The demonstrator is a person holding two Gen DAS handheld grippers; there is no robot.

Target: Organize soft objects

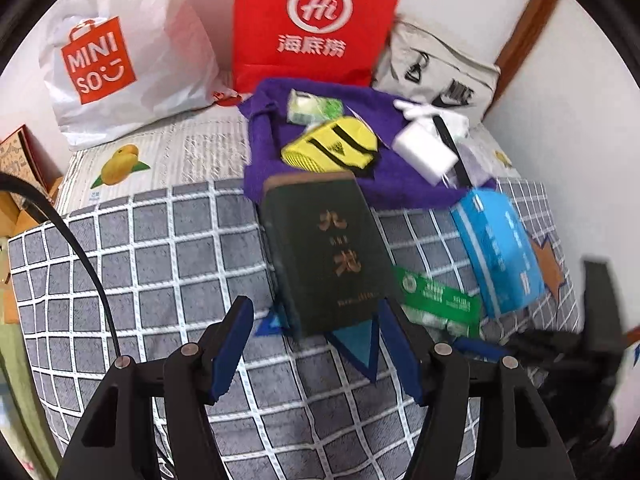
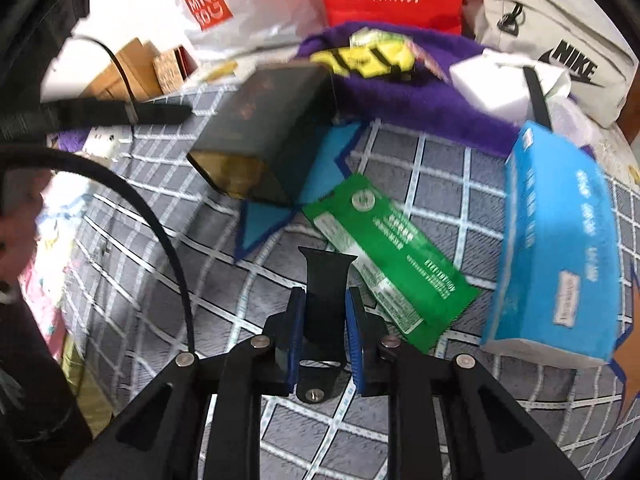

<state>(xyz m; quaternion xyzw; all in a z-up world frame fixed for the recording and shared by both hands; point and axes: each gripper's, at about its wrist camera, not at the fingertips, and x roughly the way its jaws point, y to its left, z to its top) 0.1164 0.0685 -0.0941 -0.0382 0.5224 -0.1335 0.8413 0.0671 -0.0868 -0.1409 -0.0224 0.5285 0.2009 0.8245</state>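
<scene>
Black strap [image 2: 326, 280] — pinched between right claw [image 2: 322, 316], grid blanket [image 2: 440, 160]

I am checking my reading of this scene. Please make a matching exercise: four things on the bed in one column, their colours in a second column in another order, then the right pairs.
Things:
1. towel
2. tissue box
3. flat packet
4. standing bag with the round logo

Colours:
A. green
B. red
C. purple
D. light blue

Pairs: 1-C, 2-D, 3-A, 4-B
</scene>
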